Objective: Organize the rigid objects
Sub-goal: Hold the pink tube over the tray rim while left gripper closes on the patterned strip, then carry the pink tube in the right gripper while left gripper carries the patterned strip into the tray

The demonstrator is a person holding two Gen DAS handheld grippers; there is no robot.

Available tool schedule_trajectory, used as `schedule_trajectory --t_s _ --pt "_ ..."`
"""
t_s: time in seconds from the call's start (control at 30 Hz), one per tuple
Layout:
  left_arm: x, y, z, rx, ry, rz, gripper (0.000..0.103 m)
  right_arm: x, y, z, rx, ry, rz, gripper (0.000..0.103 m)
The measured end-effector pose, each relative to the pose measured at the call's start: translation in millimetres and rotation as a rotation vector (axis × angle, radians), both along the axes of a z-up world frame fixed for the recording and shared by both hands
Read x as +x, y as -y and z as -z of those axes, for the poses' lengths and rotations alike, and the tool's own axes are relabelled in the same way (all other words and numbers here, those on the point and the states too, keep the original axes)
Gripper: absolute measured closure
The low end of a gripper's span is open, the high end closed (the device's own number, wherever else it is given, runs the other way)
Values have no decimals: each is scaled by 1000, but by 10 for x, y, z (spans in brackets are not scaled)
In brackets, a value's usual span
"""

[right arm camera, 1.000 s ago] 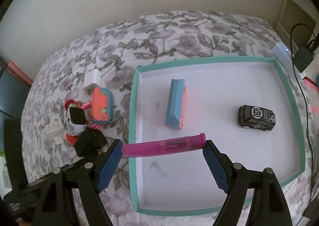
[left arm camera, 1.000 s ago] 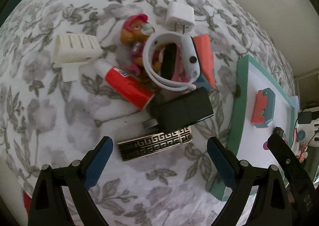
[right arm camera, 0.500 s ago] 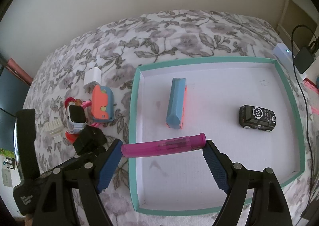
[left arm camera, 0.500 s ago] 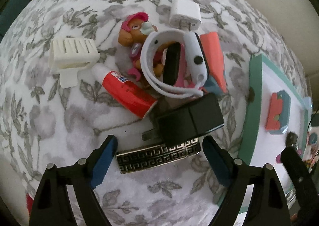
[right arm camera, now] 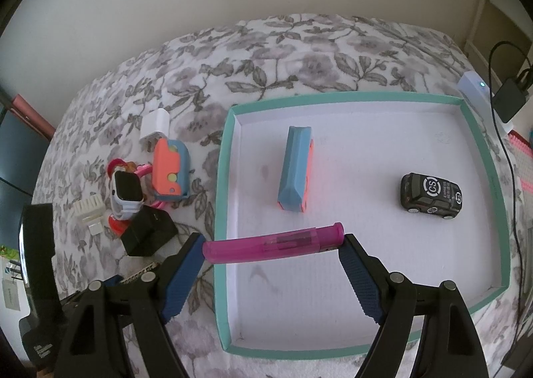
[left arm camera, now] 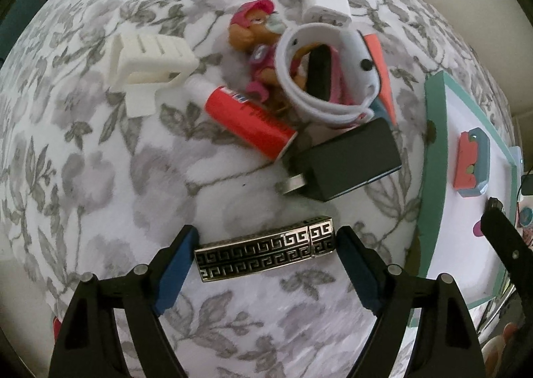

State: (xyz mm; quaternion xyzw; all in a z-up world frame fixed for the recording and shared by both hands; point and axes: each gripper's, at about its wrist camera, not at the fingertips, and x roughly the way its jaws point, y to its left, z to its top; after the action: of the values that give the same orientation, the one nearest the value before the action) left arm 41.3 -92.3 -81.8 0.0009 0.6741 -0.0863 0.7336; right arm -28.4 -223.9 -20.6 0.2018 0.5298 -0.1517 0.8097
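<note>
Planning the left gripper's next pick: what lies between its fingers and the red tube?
In the left wrist view, the patterned metal bar sits right between the left gripper fingers; beyond it, bare floral cloth reaches the red tube.

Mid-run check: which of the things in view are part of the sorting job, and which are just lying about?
Job items:
- pink pen held in right tongs
- patterned bar between left tongs
- teal tray
- black charger
- red tube
- white watch
- toy car

Lying about:
- wall adapter with cable
- floral cloth
</note>
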Motion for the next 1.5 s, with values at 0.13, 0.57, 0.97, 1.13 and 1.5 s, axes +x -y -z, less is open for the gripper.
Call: schedule_trajectory --t_s 0.13,0.57,0.97,1.13,1.5 --pt "17 -178 34 -1 0 -7 18 1 -17 4 0 -2 -10 19" --pt "-33 -263 76 57 8 3 18 24 -44 10 -5 -10 -31 19" --pt "-107 -337 92 12 -6 10 19 32 -51 9 -10 -14 -41 19" --pt "-91 -411 62 -42 -10 -1 19 33 -41 7 -7 -12 -37 19" --pt "-139 -348 -503 -197 163 73 19 -96 157 -153 -8 28 36 19"
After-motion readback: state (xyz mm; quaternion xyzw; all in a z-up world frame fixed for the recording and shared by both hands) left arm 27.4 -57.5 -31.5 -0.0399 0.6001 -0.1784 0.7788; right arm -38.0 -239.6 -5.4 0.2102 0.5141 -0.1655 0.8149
